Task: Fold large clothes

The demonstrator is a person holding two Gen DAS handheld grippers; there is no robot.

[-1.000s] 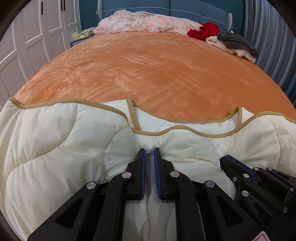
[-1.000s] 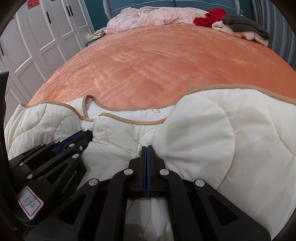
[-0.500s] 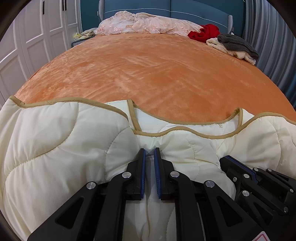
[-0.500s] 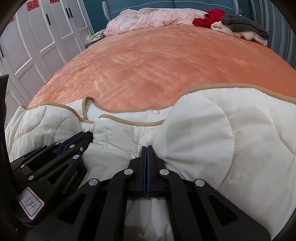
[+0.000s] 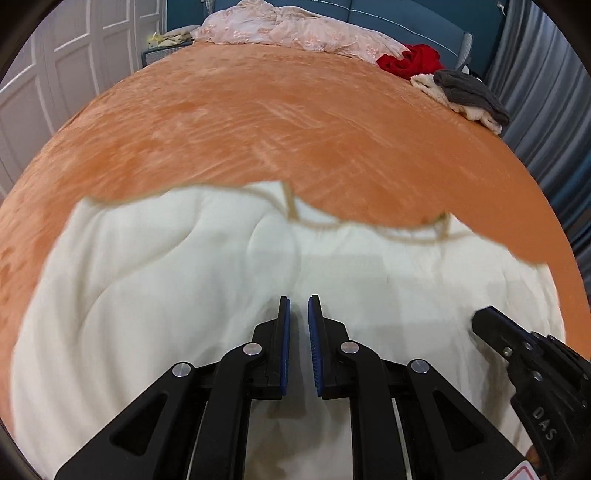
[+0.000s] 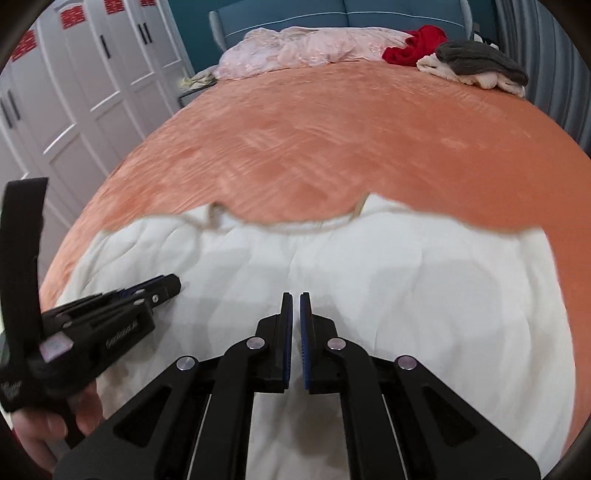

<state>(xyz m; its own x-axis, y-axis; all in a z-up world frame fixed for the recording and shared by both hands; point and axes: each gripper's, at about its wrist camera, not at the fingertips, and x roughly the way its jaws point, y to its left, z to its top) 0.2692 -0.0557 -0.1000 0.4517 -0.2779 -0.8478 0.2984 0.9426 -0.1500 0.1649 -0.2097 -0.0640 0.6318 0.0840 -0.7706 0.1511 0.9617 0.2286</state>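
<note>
My left tongs [image 5: 299, 314] and right tongs [image 6: 296, 310], both slightly parted and gripping nothing, hover over the cream quilted tan-trimmed garment [image 5: 177, 280], which stretches side to side across the lower frame.

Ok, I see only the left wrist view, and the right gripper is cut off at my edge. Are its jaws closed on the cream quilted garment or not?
Observer: Not closed. The right wrist view shows the right gripper with a narrow gap between its jaws and no fabric in it. The cream garment lies beyond them.
Operator: And what holds my gripper? I cannot see behind it.
Observer: A bare hand holds the left gripper from below, at the lower left of that view.
Operator: Is there anything on the wardrobe that I miss?
Observer: Yes, the wardrobe doors carry red labels near their tops.
</note>
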